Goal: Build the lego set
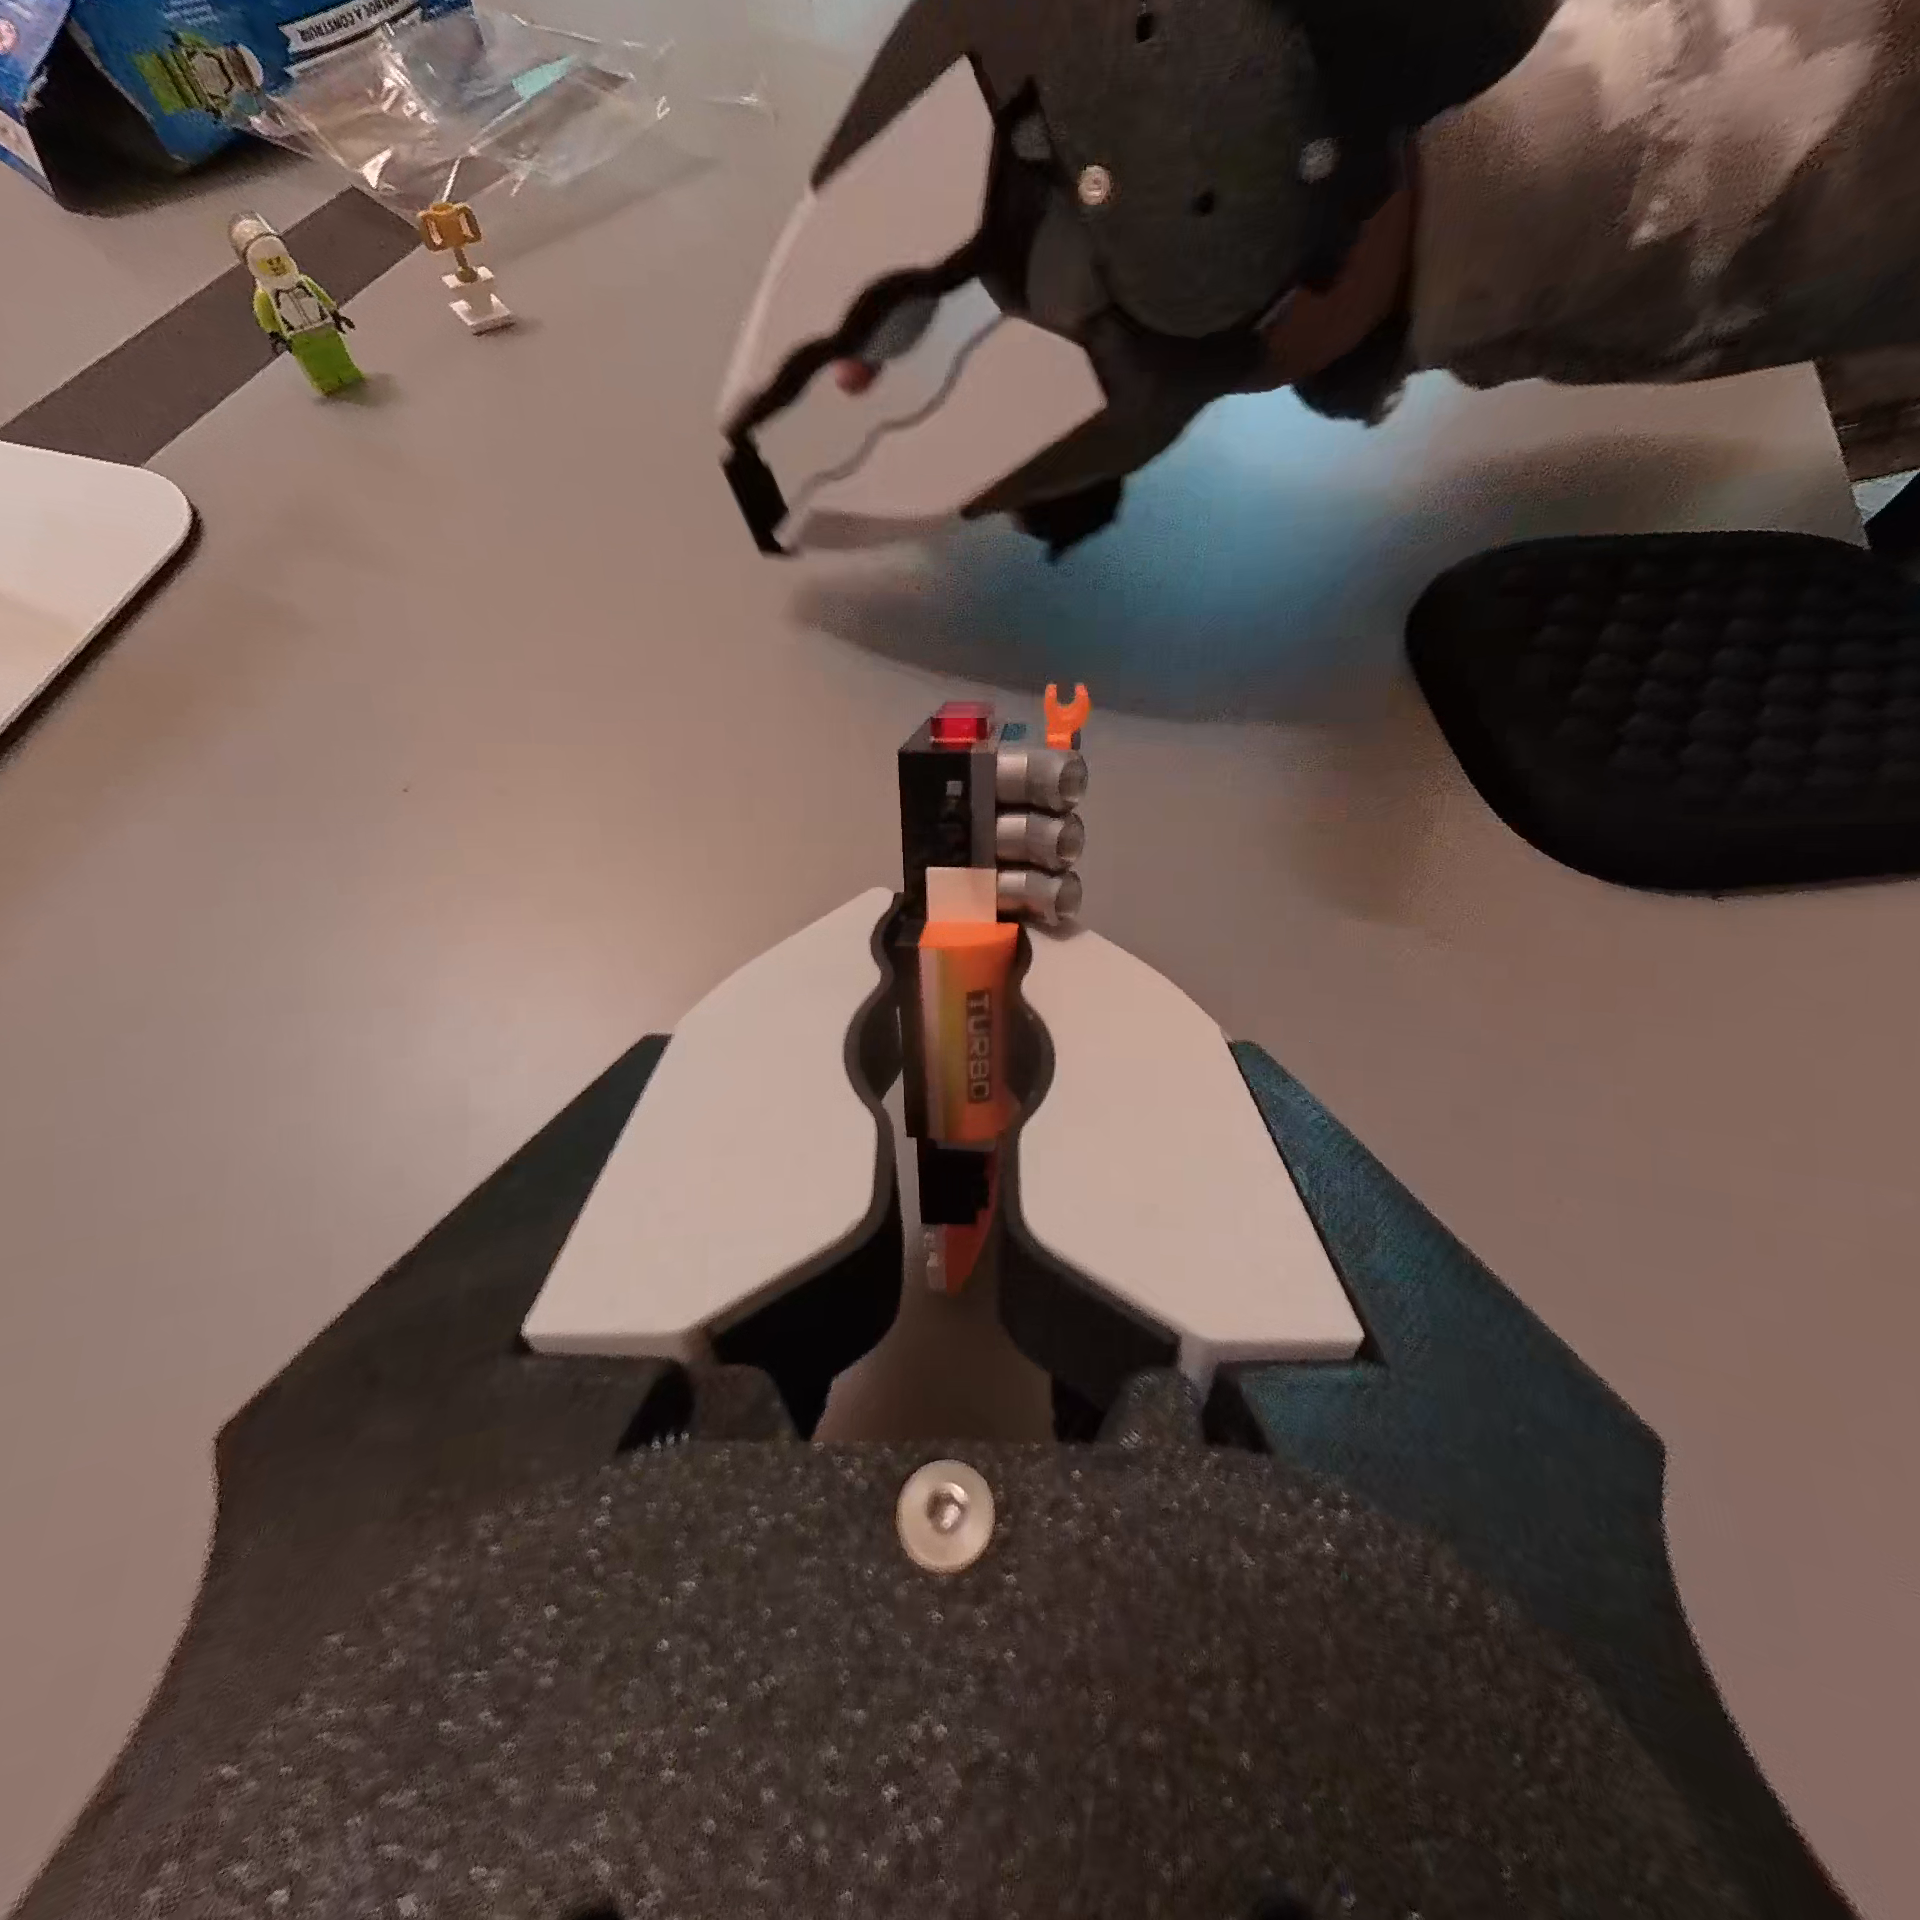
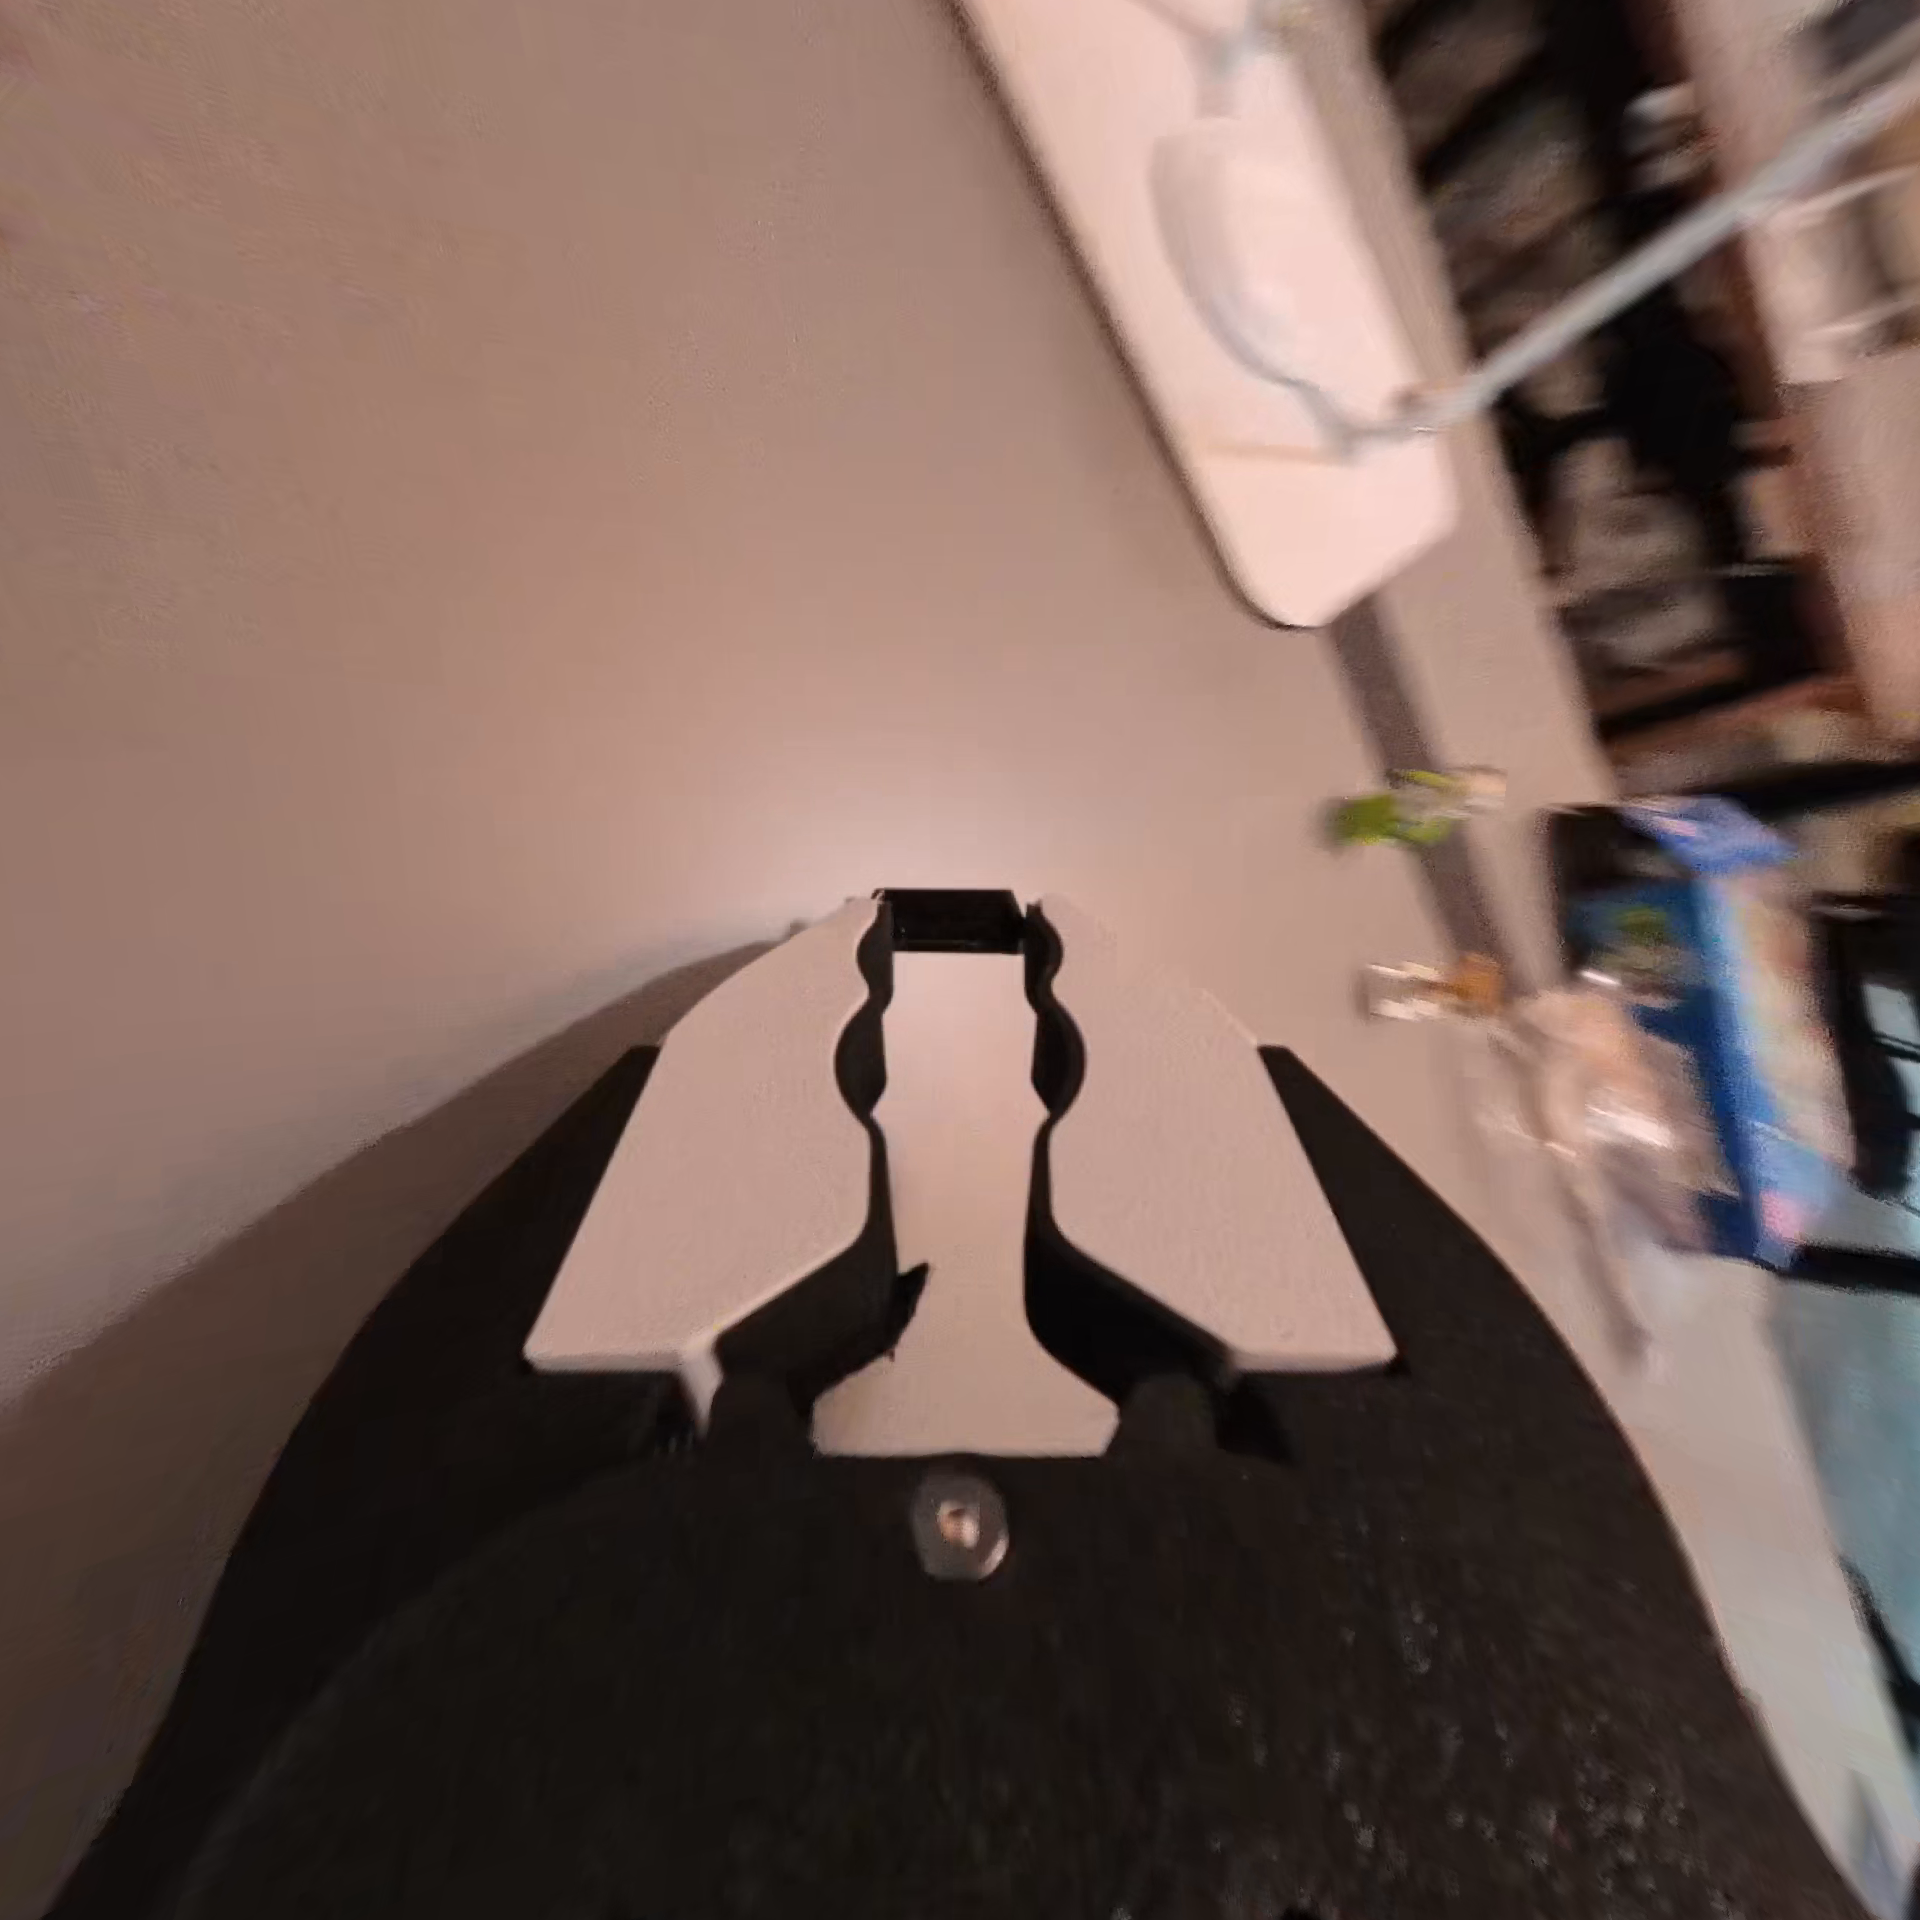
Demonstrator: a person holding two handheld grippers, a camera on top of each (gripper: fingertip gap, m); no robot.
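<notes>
My left gripper (image 1: pixel 961 935) is shut on a partly built lego model (image 1: pixel 961 1039) and holds it above the table. The model is orange and black, with three grey pipes (image 1: pixel 1039 836) on its right side, a red stud (image 1: pixel 958 724) on top and an orange wrench (image 1: pixel 1065 715) at its far end. My right gripper (image 2: pixel 954 906) is shut on a small black lego piece (image 2: pixel 954 925) at its fingertips. In the left wrist view the right gripper (image 1: pixel 756 497) hovers beyond the model, up and to the left, apart from it.
A lime minifigure (image 1: pixel 301 312) and a gold trophy on a white base (image 1: pixel 462 260) stand at the far left. Behind them lie a blue box (image 1: pixel 177 73) and a clear plastic bag (image 1: pixel 520 104). A white tray (image 1: pixel 62 582) sits left, a black mesh chair (image 1: pixel 1683 717) right. My right fingertips sit around 15 cm from my left ones.
</notes>
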